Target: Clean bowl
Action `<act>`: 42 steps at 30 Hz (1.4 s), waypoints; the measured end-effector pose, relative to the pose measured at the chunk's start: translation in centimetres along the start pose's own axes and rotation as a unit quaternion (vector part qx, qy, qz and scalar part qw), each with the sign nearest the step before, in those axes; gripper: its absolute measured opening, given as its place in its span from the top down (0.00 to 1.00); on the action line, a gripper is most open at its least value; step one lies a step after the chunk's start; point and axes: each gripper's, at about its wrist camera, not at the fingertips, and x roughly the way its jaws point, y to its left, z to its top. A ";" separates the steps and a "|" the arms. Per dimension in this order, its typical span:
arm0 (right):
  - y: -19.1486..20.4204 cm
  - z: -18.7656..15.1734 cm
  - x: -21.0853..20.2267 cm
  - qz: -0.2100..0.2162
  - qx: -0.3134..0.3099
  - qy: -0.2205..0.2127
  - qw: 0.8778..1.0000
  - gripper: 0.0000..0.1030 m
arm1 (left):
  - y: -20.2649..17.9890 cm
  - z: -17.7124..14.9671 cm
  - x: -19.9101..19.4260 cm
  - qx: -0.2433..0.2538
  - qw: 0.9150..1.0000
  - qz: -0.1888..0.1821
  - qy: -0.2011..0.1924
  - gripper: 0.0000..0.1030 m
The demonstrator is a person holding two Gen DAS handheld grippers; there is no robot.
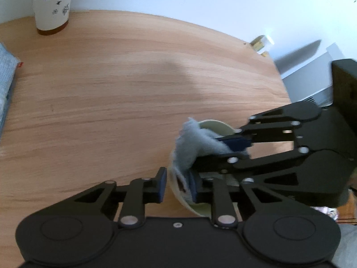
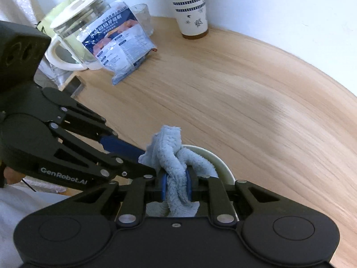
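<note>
- Table (image 1: 111, 89): pale wood, bare across its middle, which leaves room for the wiping at the near side.
- Glass jug (image 2: 78, 22), printed packet (image 2: 120, 40) and patterned paper cup (image 2: 190, 6): they stand along the far edge by the wall, well apart from the work and probably parked out of the way.
- Left tongs (image 1: 177, 186): slightly apart, straddling the bowl's rim with one pad inside and one outside. The outer pad looks just clear of the wall, so this reads as a loose steadying hold, not a firm pinch.
- Right tongs (image 2: 176, 188): clamped on the cloth and aimed steeply down into the bowl, so the bunched cloth can be rubbed on the inside.
- Bowl (image 1: 217, 127): small and cream, on the table's near side directly below both pairs of tongs. Whether it rests flat or is tipped I cannot tell.
- Cloth (image 2: 169, 147): blue-grey terry, twisted into a wad. Its lower part is down inside the bowl and a loose end sticks up above the rim. Wiping appears to be under way, and the bowl's inside is mostly hidden, so how clean it is stays unclear.
</note>
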 end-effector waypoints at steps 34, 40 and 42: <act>-0.5 0.1 0.5 -0.064 -0.055 -0.022 0.996 0.81 | -1.1 0.0 1.6 0.030 0.999 0.018 0.025 0.81; -0.3 0.7 2.2 -0.072 -0.064 -0.009 0.995 0.81 | -1.4 0.0 1.4 0.044 0.998 0.029 0.018 0.81; -0.4 0.8 2.5 -0.074 -0.064 -0.004 0.995 0.81 | -1.3 0.1 1.4 0.045 0.998 0.030 0.016 0.81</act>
